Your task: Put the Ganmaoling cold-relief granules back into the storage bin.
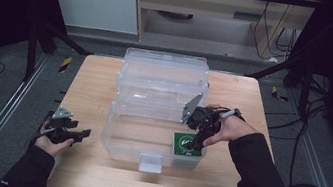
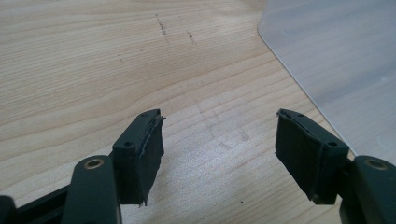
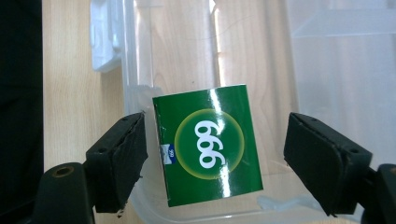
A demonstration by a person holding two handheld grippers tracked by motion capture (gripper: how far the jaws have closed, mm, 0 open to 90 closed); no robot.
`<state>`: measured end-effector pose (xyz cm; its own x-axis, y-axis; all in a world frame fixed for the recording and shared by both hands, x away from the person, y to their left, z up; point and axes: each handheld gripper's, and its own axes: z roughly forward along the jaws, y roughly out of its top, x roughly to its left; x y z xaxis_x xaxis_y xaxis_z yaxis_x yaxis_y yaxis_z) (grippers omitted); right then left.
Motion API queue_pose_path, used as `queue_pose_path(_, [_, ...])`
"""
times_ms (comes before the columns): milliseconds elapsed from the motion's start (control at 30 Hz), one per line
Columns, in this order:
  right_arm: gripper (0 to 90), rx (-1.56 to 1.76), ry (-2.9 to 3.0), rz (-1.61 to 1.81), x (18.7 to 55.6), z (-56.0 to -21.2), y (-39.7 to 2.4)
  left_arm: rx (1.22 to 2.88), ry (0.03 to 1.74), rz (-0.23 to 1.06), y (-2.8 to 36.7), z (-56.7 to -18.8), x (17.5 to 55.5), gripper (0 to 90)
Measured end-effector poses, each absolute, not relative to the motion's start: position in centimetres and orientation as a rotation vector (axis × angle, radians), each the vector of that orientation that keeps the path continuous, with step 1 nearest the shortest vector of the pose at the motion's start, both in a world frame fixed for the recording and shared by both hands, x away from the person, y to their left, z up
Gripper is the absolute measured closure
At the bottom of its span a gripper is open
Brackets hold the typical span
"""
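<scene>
The right gripper (image 1: pixel 196 141) hangs inside the clear plastic storage bin (image 1: pixel 120 134), jaws spread wide around, not pressing, the small green cardboard box marked 999 (image 3: pixel 208 145) lying in its near right corner, while the left gripper (image 1: pixel 78 133) rests open-jawed and empty on the wooden table (image 1: pixel 89 86).

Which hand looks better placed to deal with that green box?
The right: its tool hangs open over the green box inside the clear bin. The left tool rests outside on the table.
</scene>
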<state>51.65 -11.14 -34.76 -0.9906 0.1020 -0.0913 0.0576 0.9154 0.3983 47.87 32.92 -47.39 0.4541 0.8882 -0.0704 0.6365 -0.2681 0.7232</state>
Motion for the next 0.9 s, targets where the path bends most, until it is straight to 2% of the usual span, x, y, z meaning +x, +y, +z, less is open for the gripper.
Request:
queue_pose_path(500, [36.8,0.290,2.806,0.760,50.8,-32.7,-13.0,2.007,1.265,0.459,32.9,-47.4,47.9,31.5])
queue_pose_path(900, [40.6,0.330,2.770,0.793,49.8,-33.1,-13.5,2.011,1.269,0.464,32.8,-47.4,47.9,31.5])
